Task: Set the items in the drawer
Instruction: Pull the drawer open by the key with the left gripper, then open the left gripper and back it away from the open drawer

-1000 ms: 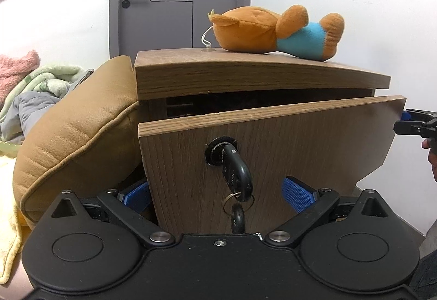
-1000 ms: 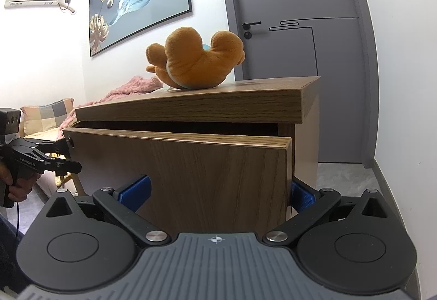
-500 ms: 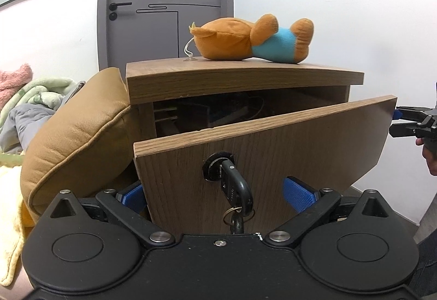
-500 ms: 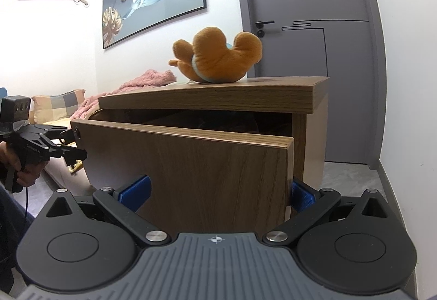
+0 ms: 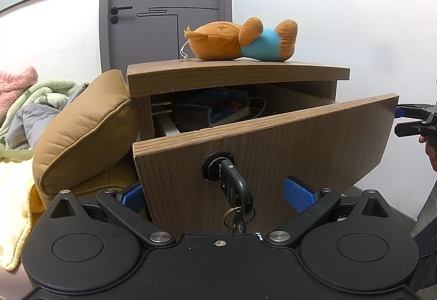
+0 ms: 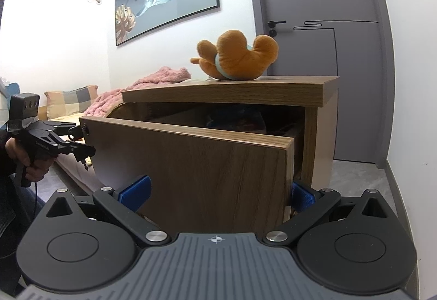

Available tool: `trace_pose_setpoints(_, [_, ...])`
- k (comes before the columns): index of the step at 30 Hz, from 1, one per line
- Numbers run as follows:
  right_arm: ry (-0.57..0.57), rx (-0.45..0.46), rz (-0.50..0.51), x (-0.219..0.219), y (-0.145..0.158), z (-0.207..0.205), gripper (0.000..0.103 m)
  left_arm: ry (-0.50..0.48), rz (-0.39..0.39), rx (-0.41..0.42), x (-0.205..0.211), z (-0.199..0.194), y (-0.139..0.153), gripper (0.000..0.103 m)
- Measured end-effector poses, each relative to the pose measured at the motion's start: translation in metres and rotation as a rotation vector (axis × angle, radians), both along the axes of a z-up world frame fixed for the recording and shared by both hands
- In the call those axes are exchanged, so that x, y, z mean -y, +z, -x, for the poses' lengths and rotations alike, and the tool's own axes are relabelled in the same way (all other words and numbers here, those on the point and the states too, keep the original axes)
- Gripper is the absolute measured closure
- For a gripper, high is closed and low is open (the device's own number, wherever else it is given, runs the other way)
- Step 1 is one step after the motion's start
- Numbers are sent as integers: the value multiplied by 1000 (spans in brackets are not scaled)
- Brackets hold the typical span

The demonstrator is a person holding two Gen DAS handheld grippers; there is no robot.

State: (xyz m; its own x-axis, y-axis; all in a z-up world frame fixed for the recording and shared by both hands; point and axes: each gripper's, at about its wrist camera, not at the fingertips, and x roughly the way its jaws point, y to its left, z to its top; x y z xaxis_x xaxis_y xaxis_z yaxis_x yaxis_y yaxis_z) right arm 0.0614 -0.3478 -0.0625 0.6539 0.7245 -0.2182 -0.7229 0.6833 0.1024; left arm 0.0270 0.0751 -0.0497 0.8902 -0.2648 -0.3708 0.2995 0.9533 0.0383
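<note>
Left gripper [image 5: 213,195] straddles woodgrain drawer front [image 5: 273,152] (jaws spread); plush toy [image 5: 241,39] above.

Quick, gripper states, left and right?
Left gripper: open, straddling one end of the drawer front.
Right gripper: open, straddling its other end.
</note>
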Motion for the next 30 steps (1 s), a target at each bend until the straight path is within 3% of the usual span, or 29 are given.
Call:
trace_pose_setpoints(7, [9, 10, 6, 0, 2, 9, 0, 21, 17, 4, 3, 9, 3, 3])
trace_pose_setpoints(15, [2, 22, 0, -2, 6, 15, 0, 62, -19, -13, 11, 10, 18, 0])
trace_pose_setpoints(17, [-16, 61, -28, -4, 13, 19, 0, 85, -37, 3, 14, 14, 25, 0])
trace_pose_setpoints(21, [-66, 126, -57, -11, 27, 24, 0, 134, -84, 69, 25, 24, 47, 1])
trace_pose_setpoints(27, [-101, 212, -125, -21, 48, 25, 0, 236, -17, 63, 40, 21, 88, 1])
trace_pose_setpoints(30, [-122, 238, -163, -28, 58, 21, 0, 235, 5, 63, 56, 15, 110, 1])
